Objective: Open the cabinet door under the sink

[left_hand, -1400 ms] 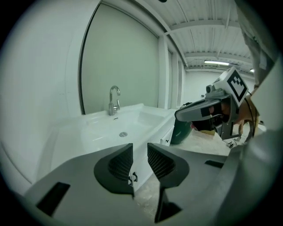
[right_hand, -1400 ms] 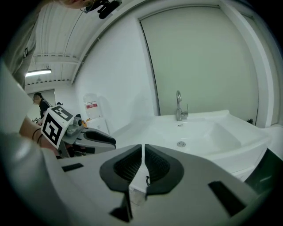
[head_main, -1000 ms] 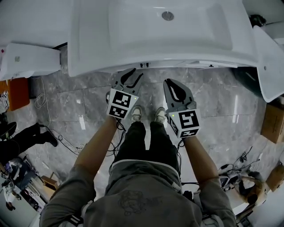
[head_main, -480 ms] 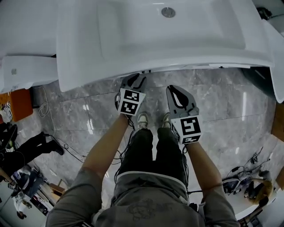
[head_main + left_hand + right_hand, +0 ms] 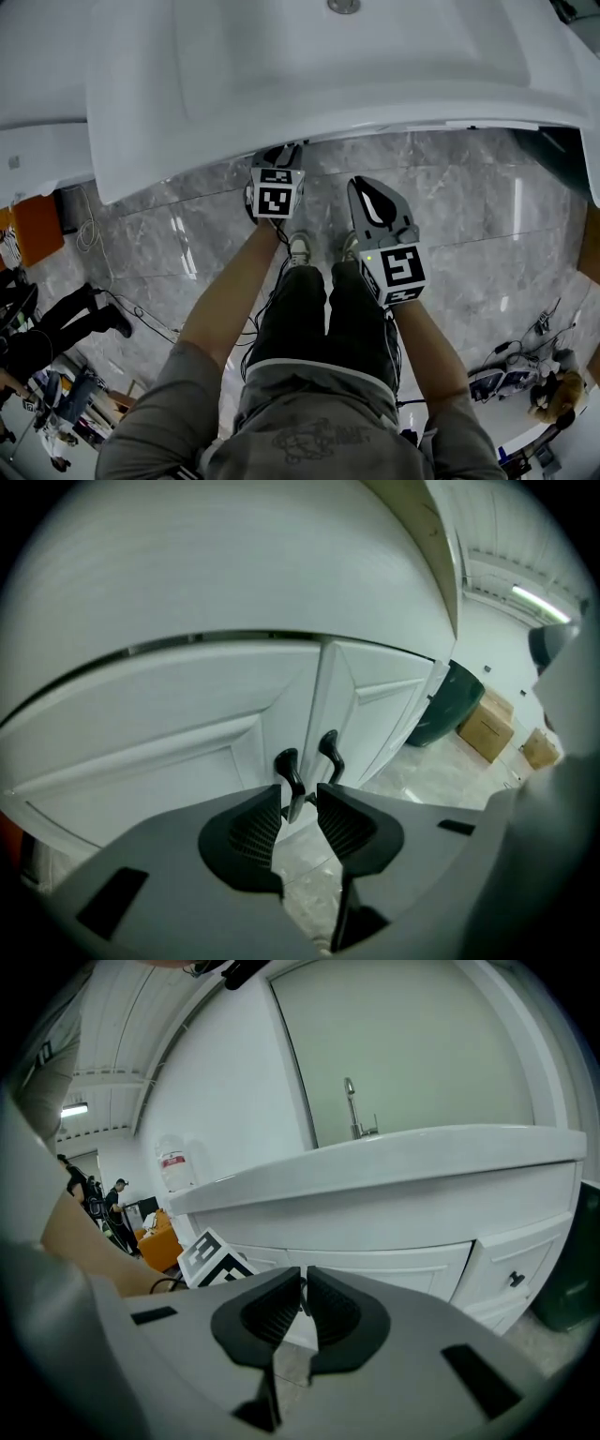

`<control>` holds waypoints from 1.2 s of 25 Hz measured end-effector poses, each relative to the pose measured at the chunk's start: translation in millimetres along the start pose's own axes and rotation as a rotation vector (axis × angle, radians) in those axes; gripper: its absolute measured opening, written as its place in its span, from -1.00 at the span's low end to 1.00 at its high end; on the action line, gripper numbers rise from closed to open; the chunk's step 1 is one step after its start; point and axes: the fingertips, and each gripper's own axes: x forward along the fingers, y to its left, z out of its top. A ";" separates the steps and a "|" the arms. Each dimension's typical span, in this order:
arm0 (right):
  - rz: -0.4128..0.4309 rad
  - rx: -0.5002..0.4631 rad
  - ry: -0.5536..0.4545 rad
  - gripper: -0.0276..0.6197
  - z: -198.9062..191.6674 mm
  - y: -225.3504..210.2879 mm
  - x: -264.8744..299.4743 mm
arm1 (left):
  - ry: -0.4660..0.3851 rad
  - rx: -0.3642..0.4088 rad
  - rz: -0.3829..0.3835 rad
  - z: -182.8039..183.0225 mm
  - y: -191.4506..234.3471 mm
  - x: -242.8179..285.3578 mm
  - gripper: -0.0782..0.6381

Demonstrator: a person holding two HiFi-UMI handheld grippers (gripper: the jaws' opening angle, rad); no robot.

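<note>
The white cabinet doors (image 5: 234, 733) under the sink (image 5: 328, 66) fill the left gripper view, with two black handles side by side at their meeting edge: a left handle (image 5: 289, 772) and a right handle (image 5: 328, 752). My left gripper (image 5: 300, 810) points straight at them, jaws a narrow gap apart, and the left handle's lower end shows in that gap, not clamped. In the head view the left gripper (image 5: 279, 155) reaches under the basin rim, which hides the cabinet. My right gripper (image 5: 375, 202) hangs back over the floor, jaws together on nothing (image 5: 304, 1302).
A dark green bin (image 5: 450, 705) and cardboard boxes (image 5: 492, 726) stand right of the cabinet. A faucet (image 5: 352, 1105) rises behind the basin, and a drawer knob (image 5: 515, 1280) shows at the right. The person's shoes (image 5: 298, 246) stand on marble floor. Cables (image 5: 141, 309) lie at the left.
My left gripper has moved forward and under the basin rim towards the door handles. The head has leaned closer to the sink. The right gripper has barely shifted.
</note>
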 end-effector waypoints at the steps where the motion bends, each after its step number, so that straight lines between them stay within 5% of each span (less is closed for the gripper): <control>1: -0.005 0.004 0.002 -0.80 -2.4 -2.0 -0.6 | 0.001 -0.016 0.005 0.3 1.5 3.8 -0.44; 9: -0.035 0.039 0.019 -0.80 -13.8 -16.5 -11.2 | -0.008 -0.083 0.059 3.0 7.3 11.7 -0.60; 20: -0.008 0.047 0.075 -0.80 -35.3 -2.0 -19.2 | -0.026 0.123 0.012 -17.4 -9.8 -3.7 -0.64; 30: 0.064 0.032 0.154 -0.80 -61.2 44.5 -25.8 | -0.050 0.179 -0.059 -76.5 -31.8 -48.8 -0.64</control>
